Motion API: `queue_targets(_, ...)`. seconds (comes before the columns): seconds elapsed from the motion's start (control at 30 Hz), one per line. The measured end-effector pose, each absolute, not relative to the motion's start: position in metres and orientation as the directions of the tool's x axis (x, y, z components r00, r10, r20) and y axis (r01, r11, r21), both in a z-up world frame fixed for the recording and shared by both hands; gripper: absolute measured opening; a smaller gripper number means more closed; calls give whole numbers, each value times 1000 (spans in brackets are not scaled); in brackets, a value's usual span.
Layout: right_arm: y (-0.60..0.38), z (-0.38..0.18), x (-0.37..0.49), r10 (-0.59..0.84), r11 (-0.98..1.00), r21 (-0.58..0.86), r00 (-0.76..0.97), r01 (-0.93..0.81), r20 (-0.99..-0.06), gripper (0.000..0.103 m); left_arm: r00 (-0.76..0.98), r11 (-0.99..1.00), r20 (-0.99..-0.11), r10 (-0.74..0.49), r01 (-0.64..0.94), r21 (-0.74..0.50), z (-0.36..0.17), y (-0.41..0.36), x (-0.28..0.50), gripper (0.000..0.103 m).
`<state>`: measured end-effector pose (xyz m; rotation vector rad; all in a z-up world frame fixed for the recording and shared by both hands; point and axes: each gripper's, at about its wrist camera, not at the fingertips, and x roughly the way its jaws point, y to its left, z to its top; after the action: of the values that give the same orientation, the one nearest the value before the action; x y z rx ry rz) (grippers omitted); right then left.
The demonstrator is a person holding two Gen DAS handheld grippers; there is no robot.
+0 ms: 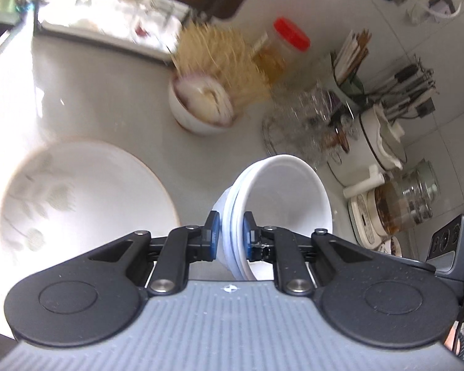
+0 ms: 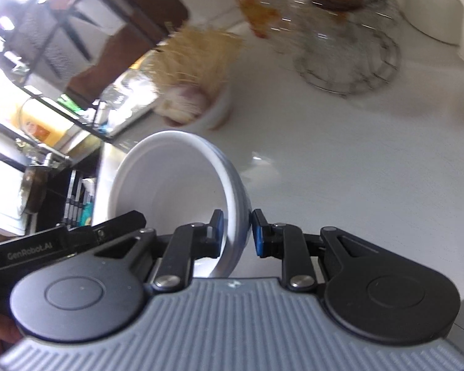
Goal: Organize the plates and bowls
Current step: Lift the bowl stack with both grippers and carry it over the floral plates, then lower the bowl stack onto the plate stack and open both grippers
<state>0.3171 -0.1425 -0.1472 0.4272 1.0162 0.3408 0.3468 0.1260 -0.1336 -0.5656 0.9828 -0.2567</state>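
Your left claw (image 1: pixel 230 235) was clamped on the rim of stacked white bowls (image 1: pixel 281 194), and your right claw (image 2: pixel 237 232) pinched a white bowl (image 2: pixel 182 179), both above the counter (image 2: pixel 355 170).

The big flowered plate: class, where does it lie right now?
In the left wrist view the big flowered plate lies flat on the white counter, left of the left gripper and its nested white bowls, in front of the garlic bowl.

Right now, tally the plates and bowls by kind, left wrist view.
Plates: 1, large plate on the counter
Bowls held in left gripper: 2, nested white bowls
Bowls with food: 1, bowl of onions
Total: 4
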Motion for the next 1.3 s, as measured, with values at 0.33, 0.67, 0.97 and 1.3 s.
queue_targets(0.33, -72, -137, 327, 501, 861, 479, 448, -170, -741, 23, 583, 823, -706, -402, -108, -557, -127, 199, 323, 18)
queue_targets(0.67, -17, -158, 333, 441, 897, 404, 386, -178, -810, 23, 551, 824, -745, -377, -167, -541, -162, 237, 320, 18)
queue_targets(0.97, -4, -174, 331, 405, 914, 368, 372, -170, -835, 23, 517, 818, -758, -397, -175, -548, -189, 246, 320, 18)
queue_targets(1.3, 3, -186, 333, 394, 919, 352, 370, -180, -841, 25, 499, 847, -778, -382, -146, -510, -199, 242, 323, 19)
